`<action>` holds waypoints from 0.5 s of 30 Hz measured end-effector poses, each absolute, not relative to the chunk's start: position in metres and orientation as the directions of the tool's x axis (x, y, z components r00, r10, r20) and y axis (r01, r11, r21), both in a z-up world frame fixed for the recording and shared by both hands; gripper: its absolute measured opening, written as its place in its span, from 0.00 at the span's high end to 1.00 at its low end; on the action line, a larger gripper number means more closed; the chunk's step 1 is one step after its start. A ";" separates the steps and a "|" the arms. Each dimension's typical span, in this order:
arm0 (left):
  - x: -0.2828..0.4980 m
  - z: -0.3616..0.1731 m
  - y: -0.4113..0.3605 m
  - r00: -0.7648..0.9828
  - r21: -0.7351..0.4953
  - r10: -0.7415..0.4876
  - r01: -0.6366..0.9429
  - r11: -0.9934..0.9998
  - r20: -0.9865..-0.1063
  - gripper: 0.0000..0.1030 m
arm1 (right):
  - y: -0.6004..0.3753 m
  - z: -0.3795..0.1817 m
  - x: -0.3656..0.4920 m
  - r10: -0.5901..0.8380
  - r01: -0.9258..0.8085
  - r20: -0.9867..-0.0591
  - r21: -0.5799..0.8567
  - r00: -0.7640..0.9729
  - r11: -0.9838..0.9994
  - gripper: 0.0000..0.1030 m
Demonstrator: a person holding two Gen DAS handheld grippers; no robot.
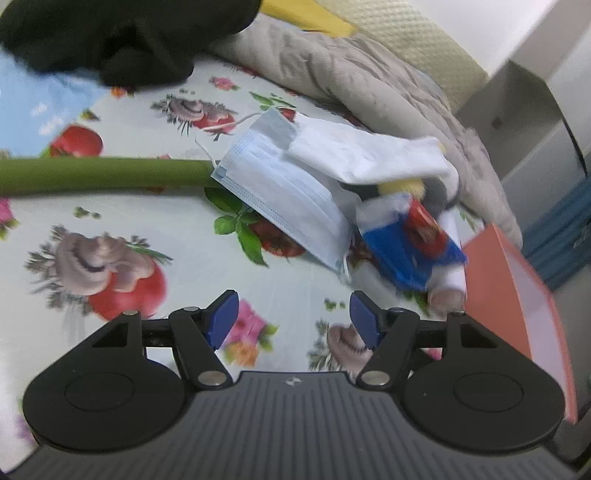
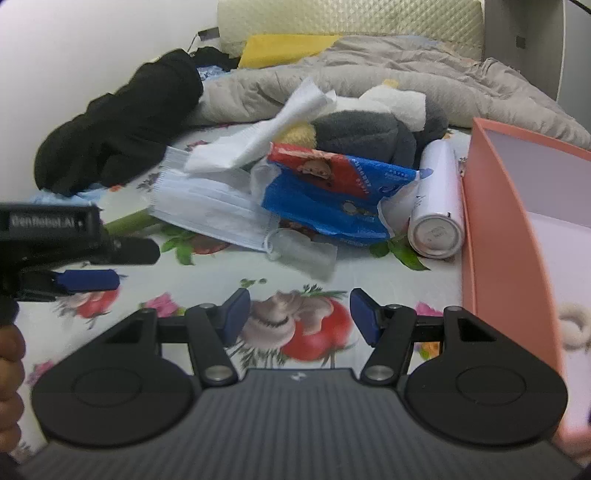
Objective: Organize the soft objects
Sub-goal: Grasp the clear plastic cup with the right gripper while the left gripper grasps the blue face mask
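Two hand-held grippers hover over the bed [image 2: 207,273], jaws apart and empty: left [image 1: 291,314], right [image 2: 295,310]. Left of the pink box [image 2: 495,221] lie a black garment [image 2: 122,129], grey plush [image 2: 365,133], mask [image 2: 210,210], blue packet [image 2: 332,192], white tissue [image 2: 258,140] and can [image 2: 439,199].

A pleated pale-blue face mask [image 2: 210,214] is lying flat on the bed, a crumpled white tissue [image 2: 258,136] resting on its edge, a grey plush toy [image 2: 365,134] lying behind.

White wall [image 2: 92,55], cream quilted headboard [image 2: 351,26], bed under flower-and-fruit printed sheet [image 2: 369,273], even light
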State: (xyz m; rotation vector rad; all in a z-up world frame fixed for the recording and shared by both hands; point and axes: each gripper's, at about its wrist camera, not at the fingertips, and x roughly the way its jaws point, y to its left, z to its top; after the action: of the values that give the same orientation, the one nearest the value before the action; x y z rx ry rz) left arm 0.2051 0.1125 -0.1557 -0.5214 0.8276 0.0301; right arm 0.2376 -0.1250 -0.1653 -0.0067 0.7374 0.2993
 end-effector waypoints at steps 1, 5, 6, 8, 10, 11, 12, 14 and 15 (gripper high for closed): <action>0.212 -0.161 0.115 0.685 -0.450 -0.179 -0.238 0.861 -0.706 0.31 | -0.124 -0.169 0.243 0.265 -0.272 -0.665 0.095 0.698 0.958 0.39; 0.238 -0.177 0.121 0.692 -0.507 -0.197 -0.276 0.816 -0.694 0.31 | -0.121 -0.182 0.266 0.260 -0.271 -0.673 0.092 0.692 0.958 0.40; 0.245 -0.181 0.122 0.693 -0.517 -0.202 -0.280 0.809 -0.692 0.31 | -0.120 -0.185 0.271 0.259 -0.271 -0.675 0.090 0.690 0.958 0.40; 0.255 -0.187 0.122 0.698 -0.529 -0.209 -0.280 0.801 -0.685 0.31 | -0.118 -0.191 0.280 0.260 -0.271 -0.681 0.094 0.684 0.958 0.40; 0.267 -0.193 0.121 0.697 -0.536 -0.213 -0.283 0.796 -0.684 0.32 | -0.116 -0.196 0.287 0.262 -0.271 -0.680 0.095 0.685 0.958 0.40; 0.271 -0.196 0.121 0.697 -0.543 -0.219 -0.283 0.791 -0.682 0.32 | -0.116 -0.198 0.290 0.260 -0.270 -0.678 0.094 0.688 0.958 0.40; 0.275 -0.198 0.121 0.699 -0.552 -0.226 -0.282 0.785 -0.678 0.32 | -0.115 -0.199 0.293 0.258 -0.265 -0.675 0.096 0.691 0.960 0.40; 0.283 -0.203 0.120 0.702 -0.558 -0.228 -0.282 0.780 -0.674 0.35 | -0.114 -0.203 0.299 0.265 -0.264 -0.668 0.106 0.695 0.959 0.40; 0.286 -0.205 0.119 0.705 -0.559 -0.227 -0.283 0.779 -0.672 0.39 | -0.113 -0.205 0.301 0.266 -0.267 -0.668 0.104 0.695 0.958 0.40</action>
State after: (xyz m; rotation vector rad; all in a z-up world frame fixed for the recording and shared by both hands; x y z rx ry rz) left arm 0.2860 0.1193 -0.2051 -0.6962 0.8055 0.0342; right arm 0.3015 -0.1128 -0.2046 -0.0008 0.7451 0.2977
